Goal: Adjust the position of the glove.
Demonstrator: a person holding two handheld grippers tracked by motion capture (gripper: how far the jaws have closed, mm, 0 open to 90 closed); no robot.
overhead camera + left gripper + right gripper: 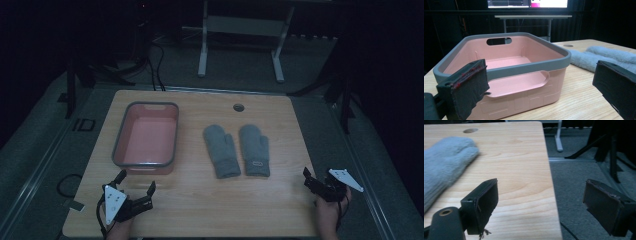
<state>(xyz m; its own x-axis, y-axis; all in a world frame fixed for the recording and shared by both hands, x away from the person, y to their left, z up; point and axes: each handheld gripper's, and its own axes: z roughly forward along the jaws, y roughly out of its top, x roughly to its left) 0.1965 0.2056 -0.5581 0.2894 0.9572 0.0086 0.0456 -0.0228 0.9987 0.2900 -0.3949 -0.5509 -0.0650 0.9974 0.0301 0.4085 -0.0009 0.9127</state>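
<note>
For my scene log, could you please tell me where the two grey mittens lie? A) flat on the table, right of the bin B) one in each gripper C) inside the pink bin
A: both grey mittens lie side by side on the wooden table, right of the pink bin.

We are looking at a dim, bluish high view; the room around the table (200, 190) is sinking into near black; in the left gripper view bright screens (527, 3) are glowing at the top edge; in the right gripper view the mitten (441, 167) is blurring softly; shadows are staying faint.
</note>
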